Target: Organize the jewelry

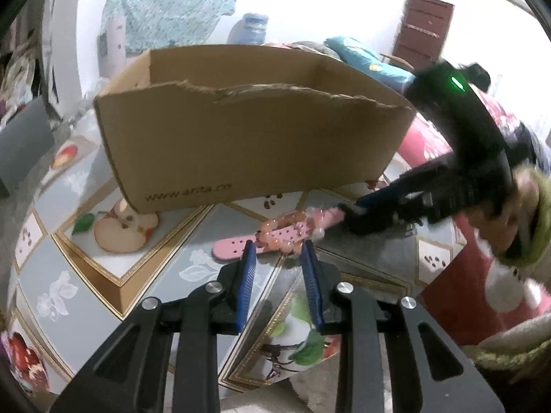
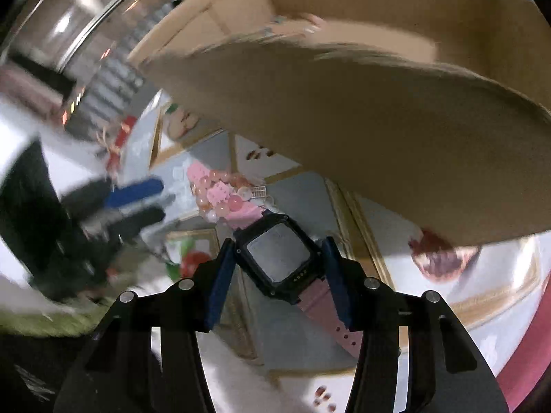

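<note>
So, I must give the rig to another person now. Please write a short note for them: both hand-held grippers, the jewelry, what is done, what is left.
Left hand-held gripper: partly open, holds nothing, tips beside the pink bead bracelet.
Right hand-held gripper: jaws on both sides of the watch case; grip not certain.
Bracelet lies over the pink strap on the table, in front of the cardboard box.
Done: nothing seen in the box.
Left: both pieces still need placing, likely in the box.

**A lived-in room of a home**

The table wore a tablecloth (image 1: pixel 103 268) printed with fruit. Behind it stood a brown wooden door (image 1: pixel 423 27), a large water bottle (image 1: pixel 249 29), a hanging teal cloth (image 1: pixel 172 3) and heaped bedding (image 1: pixel 365 55).
</note>
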Motion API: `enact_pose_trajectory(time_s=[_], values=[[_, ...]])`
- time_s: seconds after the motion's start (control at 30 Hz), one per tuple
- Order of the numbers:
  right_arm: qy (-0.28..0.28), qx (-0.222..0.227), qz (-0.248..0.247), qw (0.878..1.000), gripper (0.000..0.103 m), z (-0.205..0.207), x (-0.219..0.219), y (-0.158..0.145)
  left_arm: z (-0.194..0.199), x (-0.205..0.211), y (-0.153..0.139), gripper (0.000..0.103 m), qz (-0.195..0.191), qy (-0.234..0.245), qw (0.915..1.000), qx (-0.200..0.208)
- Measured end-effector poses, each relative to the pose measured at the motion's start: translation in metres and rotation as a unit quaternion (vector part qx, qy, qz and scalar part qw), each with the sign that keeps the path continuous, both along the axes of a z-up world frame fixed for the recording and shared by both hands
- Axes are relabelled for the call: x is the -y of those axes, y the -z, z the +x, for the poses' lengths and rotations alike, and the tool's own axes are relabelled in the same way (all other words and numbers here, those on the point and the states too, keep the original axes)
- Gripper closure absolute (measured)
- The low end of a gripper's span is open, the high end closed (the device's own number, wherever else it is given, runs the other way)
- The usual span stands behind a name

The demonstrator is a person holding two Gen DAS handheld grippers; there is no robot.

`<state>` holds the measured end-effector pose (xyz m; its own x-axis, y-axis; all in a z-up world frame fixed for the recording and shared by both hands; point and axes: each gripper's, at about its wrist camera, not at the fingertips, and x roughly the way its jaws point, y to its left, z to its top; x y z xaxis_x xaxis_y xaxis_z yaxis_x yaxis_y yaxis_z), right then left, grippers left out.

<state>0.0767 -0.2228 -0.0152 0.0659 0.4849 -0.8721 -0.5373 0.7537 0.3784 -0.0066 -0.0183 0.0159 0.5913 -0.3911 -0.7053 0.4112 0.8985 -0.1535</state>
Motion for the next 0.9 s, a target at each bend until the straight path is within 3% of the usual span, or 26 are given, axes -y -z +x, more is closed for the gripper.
enact_pose_trajectory(time_s=[0.17, 0.27, 0.4, 0.5, 0.67, 0.73, 0.8, 0.9], values=[[0.034, -0.082, 0.057, 0.994, 0.055, 0.008, 0.014, -0.016, -0.004, 0.008, 0.005, 0.076, 0.027, 0.007, 0.9996, 0.009], [0.05, -0.14, 0.048, 0.988, 0.055, 0.009, 0.015, -0.01, -0.001, 0.006, 0.006, 0.076, 0.018, 0.003, 0.9998, 0.003], [0.057, -0.11, 0.063, 0.99, 0.055, 0.011, 0.021, -0.032, 0.002, 0.004, 0.006, 0.076, 0.013, -0.006, 0.9999, 0.003], [0.063, -0.133, 0.046, 0.988, 0.055, 0.011, 0.019, -0.021, 0.003, 0.002, 0.006, 0.076, 0.01, -0.014, 0.9999, -0.001], [0.056, -0.067, 0.042, 0.995, 0.055, 0.006, 0.017, -0.036, -0.001, -0.002, 0.002, 0.076, 0.017, -0.021, 0.9996, 0.006], [0.045, -0.07, 0.036, 0.996, 0.055, 0.001, 0.015, -0.031, -0.003, 0.0, -0.002, 0.072, 0.021, -0.015, 0.9996, 0.014], [0.041, -0.062, 0.041, 0.996, 0.055, -0.003, 0.016, -0.033, -0.01, 0.007, -0.007, 0.061, 0.029, -0.003, 0.9991, 0.031], [0.032, -0.055, 0.045, 0.997, 0.055, -0.008, 0.011, -0.031, -0.019, 0.021, -0.014, 0.057, 0.047, 0.018, 0.9972, 0.055]])
